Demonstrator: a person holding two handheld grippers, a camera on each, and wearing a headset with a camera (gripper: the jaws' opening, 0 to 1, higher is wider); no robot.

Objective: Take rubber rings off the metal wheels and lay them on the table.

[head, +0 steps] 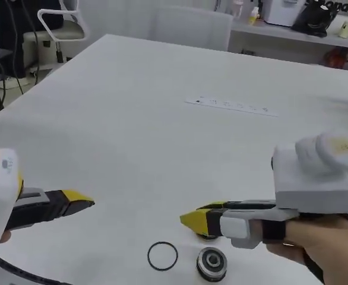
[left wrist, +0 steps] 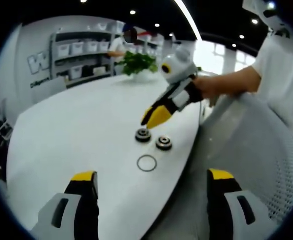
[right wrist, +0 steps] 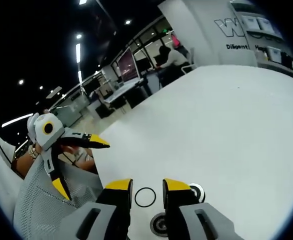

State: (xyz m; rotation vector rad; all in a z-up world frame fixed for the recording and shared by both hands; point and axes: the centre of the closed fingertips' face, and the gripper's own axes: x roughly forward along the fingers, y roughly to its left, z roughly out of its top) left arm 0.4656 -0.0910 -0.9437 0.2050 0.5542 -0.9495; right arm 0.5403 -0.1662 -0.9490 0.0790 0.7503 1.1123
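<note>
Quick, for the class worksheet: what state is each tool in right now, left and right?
Left tool: wide open, holding nothing.
Right tool: open by a narrow gap, holding nothing.

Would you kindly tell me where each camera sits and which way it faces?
Head view: on the headset, facing forward-down at the table; left hand-held gripper, right hand-held gripper, a hand.
Left gripper view: on the left hand-held gripper, facing the right one; own jaws, an arm.
Right gripper view: on the right hand-held gripper, facing the left one; own jaws, clothing.
All three share the loose rubber ring.
</note>
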